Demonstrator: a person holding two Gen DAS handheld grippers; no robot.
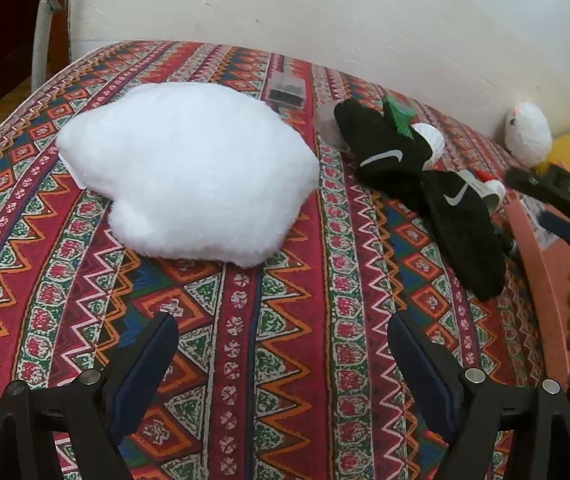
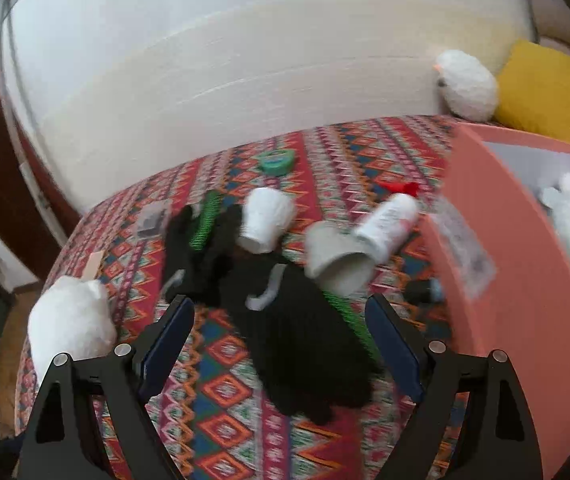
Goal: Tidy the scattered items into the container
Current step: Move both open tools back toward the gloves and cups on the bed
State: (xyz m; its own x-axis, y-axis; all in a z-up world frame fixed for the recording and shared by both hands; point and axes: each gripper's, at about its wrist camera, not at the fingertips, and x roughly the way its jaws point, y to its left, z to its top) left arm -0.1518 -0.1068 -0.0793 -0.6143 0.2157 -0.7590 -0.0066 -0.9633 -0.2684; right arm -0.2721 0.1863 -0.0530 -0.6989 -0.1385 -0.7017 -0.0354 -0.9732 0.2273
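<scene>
Under black socks [image 2: 301, 332], green comb [image 2: 349, 320] half hidden; right tongs [image 2: 279, 344], left tongs [image 1: 283, 364] wide, empty.

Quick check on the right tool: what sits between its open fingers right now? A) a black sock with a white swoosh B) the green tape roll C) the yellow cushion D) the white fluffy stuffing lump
A: the right tool is open, with the black sock with a white swoosh lying between its fingers on the patterned bedcover.
</scene>
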